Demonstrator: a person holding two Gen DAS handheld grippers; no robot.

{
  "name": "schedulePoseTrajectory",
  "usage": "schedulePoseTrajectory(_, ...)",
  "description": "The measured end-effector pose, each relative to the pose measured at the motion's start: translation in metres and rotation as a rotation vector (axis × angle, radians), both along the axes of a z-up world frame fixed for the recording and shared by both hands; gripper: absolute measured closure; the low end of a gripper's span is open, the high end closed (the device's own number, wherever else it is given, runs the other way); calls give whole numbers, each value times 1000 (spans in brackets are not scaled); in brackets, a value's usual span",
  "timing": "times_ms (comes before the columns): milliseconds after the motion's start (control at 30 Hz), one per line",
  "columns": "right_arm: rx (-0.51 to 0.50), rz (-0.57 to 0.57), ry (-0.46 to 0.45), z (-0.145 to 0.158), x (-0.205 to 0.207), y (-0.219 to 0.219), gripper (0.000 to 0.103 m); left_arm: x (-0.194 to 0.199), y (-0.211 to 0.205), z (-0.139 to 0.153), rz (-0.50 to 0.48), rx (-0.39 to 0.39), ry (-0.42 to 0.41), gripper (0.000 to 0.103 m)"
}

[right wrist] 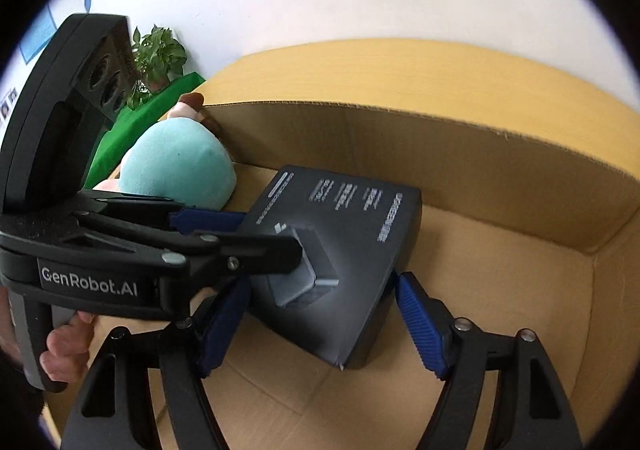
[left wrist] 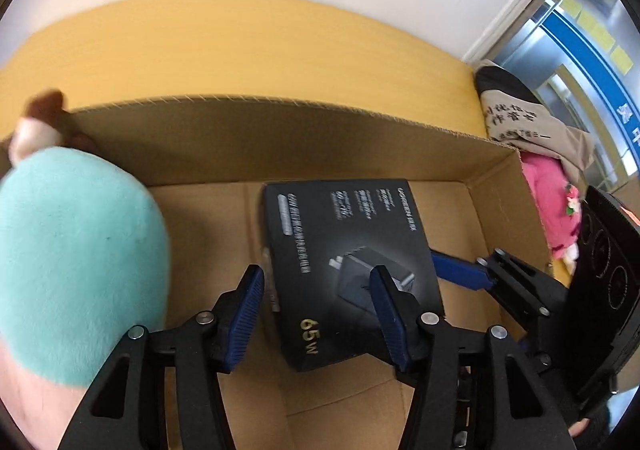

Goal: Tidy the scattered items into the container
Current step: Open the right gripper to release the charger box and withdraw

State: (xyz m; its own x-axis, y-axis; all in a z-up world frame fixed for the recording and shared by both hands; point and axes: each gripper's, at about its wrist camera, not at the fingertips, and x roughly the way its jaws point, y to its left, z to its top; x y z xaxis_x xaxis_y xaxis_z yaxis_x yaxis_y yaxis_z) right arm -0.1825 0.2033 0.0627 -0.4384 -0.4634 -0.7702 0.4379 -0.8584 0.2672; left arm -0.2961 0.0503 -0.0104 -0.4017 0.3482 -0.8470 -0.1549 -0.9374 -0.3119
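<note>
The black 65W charger box [left wrist: 352,270] lies inside the cardboard box [left wrist: 280,138], apparently on its floor, long axis running away from the left gripper [left wrist: 318,310]. That gripper's blue pads straddle the box's near end, partly open, seemingly not pressing. The right gripper [right wrist: 324,324] brackets the same box from its side, jaws wide; I cannot tell whether they touch. A teal plush toy [left wrist: 76,266] sits just left.
</note>
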Motion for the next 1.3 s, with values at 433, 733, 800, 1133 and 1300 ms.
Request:
schedulePoseTrajectory(433,105,-60,273,111,157,-17,2,171,-3,135,28,-143,484,0)
schedulePoseTrajectory(733,130,-159,256,114,255,-23,1,289,0,143,72,-177,539,0)
schedulePoseTrajectory(800,126,-179,273,115,270,-19,1,309,-5,139,84,-197,533,0)
schedulePoseTrajectory(1133,148,-200,340,126,310,-27,1,356,-22,136,131,-172,531,0)
schedulePoseTrajectory(1300,145,-187,340,126,319,-33,1,364,-20,136,128,-176,528,0)
